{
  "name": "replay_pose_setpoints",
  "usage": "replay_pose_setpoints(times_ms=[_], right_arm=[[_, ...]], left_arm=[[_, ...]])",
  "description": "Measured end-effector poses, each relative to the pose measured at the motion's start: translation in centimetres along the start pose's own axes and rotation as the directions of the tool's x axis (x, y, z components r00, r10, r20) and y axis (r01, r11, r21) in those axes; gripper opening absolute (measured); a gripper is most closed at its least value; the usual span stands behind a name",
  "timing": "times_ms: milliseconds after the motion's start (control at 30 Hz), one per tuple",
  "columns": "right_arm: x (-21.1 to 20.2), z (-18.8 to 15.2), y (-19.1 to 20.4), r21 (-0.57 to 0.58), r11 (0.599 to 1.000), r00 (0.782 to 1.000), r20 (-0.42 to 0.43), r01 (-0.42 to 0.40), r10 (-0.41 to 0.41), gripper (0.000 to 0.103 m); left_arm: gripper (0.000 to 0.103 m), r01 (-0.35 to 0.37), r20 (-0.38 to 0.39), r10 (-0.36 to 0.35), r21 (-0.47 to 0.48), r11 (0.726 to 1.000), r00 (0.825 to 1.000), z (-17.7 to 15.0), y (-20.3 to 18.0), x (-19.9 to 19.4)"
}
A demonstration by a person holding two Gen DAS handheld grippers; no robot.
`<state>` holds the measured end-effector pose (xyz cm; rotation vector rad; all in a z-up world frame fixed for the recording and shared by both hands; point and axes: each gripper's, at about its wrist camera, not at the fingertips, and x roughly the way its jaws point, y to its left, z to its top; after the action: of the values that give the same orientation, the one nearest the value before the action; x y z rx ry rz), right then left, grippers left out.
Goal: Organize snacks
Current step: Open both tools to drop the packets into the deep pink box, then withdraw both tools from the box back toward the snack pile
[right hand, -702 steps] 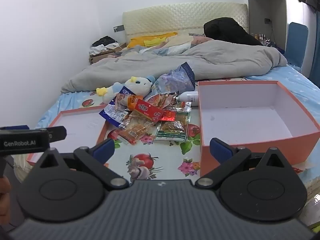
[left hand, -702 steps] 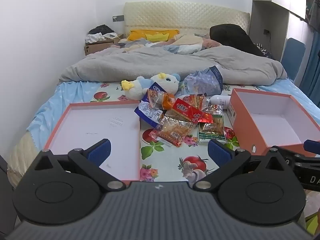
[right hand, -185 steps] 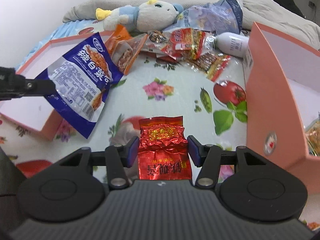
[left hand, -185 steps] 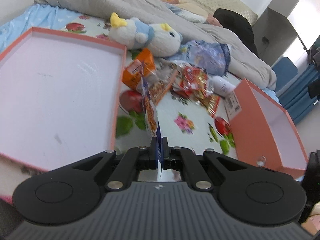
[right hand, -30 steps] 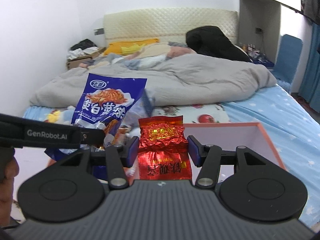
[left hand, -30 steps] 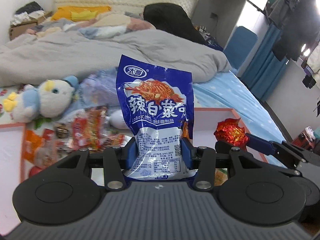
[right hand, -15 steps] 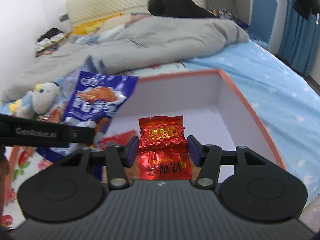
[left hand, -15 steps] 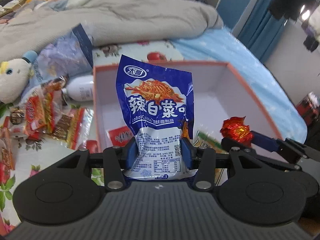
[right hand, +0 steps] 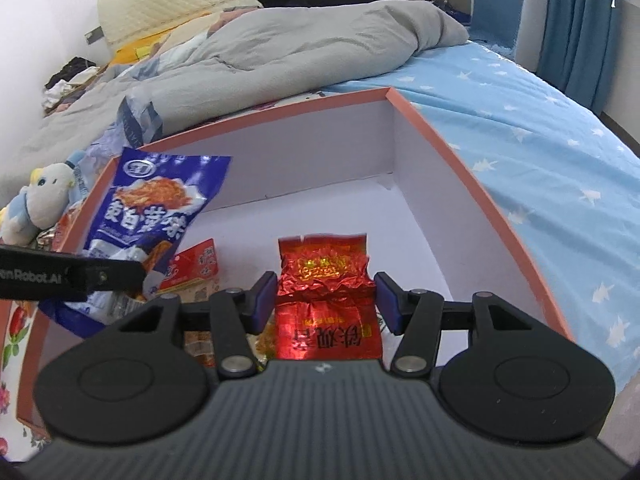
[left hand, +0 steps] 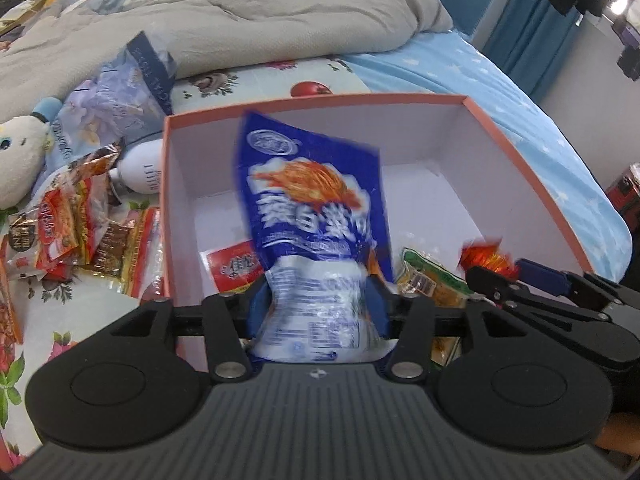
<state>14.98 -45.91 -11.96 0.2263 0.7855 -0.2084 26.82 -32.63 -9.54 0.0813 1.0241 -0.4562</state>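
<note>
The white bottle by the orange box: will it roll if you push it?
Probably a little: the white bottle looks round and lies on its side. The soft bedsheet and the orange box beside it would likely stop it quickly.

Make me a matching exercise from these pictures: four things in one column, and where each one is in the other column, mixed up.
1. blue snack bag
2. red foil packet
3. white bottle
4. plush toy

A. on the sheet beside the orange box's outer wall
B. between the right tongs
C. far left, by the loose snack pile
D. between the left tongs

Pairs: 1-D, 2-B, 3-A, 4-C.

Both tongs' jaws have just been opening; each packet sits loose between them.
</note>
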Motion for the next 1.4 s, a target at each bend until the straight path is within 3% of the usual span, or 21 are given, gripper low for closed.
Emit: replay_pose_setpoints(times_ms=[433, 633, 1033, 1400], right_arm=[[-5.5, 1.0, 1.5, 0.014, 1.0, 0.995, 0.103, -0.007, 0.005, 0.065], [-8.1, 0.8, 3.0, 0.006, 1.0, 0.987, 0.158, -0.029, 0.028, 0.065], [-11.9, -0.4, 7.3, -0.047, 0.993, 0.968, 0.221, -0.112, 0.119, 0.065], [-12.8, -2.6, 11.6, -0.086, 0.977, 0.952, 0.222, -0.195, 0.21, 0.065]], left_arm=[[0.07, 0.027, 0.125, -0.032, 0.042, 0.999, 0.992, -0.2, 0.5, -7.1], [0.07, -0.007, 0.2, -0.004, 0.053, 0.999, 0.98, -1.6, 1.7, -10.9], [0.07, -0.018, 0.285, 0.015, 0.008, 1.0, 0.958, -5.2, 5.5, -16.4], [0.07, -0.071, 0.328, 0.074, -0.022, 0.997, 0.942, -8.7, 9.4, -19.7]])
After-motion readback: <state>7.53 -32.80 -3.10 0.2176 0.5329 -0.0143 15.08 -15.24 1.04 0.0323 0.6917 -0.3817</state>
